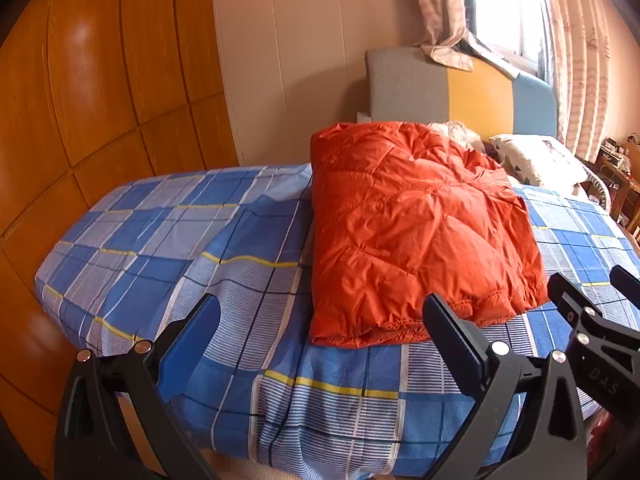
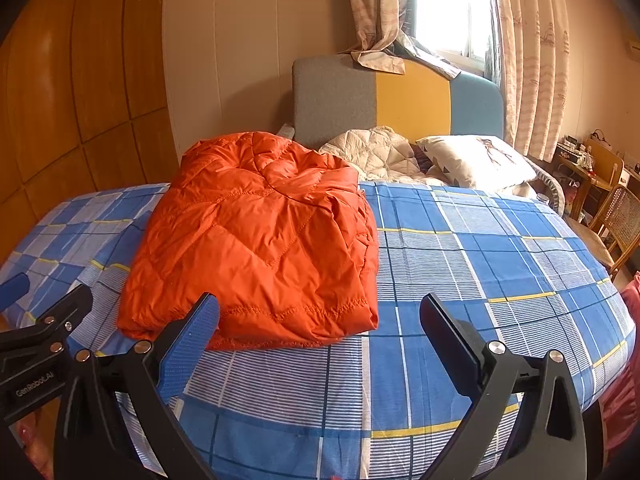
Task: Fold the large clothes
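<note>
I see orange quilted jacket point(image 1: 416, 232) folded into puffy rectangle on plaid bed point(image 1: 168, 248); left gripper point(image 1: 324, 340), right gripper point(image 2: 320, 336) spread, holding nothing.

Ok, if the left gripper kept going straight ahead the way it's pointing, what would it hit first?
Probably the near hem of the folded orange jacket on the plaid bedsheet; the open left gripper points at it, though depth is unclear.

Strong daylight pours through the far window point(image 1: 504, 4), which is blown out to white in both views. The glossy wardrobe point(image 1: 80, 80) on the left carries soft glare. Fisheye bending curves the edges, with dark vignetted corners. Focus is sharp throughout.
</note>
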The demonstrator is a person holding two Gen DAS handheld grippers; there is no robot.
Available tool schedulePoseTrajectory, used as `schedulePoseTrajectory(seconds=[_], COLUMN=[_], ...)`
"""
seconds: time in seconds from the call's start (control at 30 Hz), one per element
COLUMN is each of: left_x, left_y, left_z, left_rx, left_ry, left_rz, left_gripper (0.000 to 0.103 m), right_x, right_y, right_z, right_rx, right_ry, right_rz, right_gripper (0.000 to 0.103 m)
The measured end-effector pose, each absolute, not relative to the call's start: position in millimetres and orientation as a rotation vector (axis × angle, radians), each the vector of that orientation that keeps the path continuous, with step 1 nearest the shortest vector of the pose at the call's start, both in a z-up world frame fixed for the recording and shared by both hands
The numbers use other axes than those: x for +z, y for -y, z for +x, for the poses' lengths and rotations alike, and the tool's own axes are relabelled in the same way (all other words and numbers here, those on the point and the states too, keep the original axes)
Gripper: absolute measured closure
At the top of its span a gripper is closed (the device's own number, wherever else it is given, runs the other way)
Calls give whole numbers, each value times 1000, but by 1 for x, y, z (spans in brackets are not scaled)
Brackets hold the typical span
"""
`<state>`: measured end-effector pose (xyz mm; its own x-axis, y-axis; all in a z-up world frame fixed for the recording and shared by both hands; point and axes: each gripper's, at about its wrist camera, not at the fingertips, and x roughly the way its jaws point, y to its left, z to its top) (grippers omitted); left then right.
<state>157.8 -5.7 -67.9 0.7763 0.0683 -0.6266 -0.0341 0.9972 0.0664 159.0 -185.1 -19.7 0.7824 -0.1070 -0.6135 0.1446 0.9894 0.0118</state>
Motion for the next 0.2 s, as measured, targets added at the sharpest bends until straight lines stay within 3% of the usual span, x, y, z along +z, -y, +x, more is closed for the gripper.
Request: schedulePoseTrajectory(seconds=[0.2], left_x=[-61], left_y=[6], left_z=[159], left_rx=[76], left_ry=[-686], left_rz=[60], left_gripper=[2], right_x=[-20], right_y=[188], right_z=[159], right_rx=[-141], right_ry=[-659], right_rz=[66], right_gripper=[3])
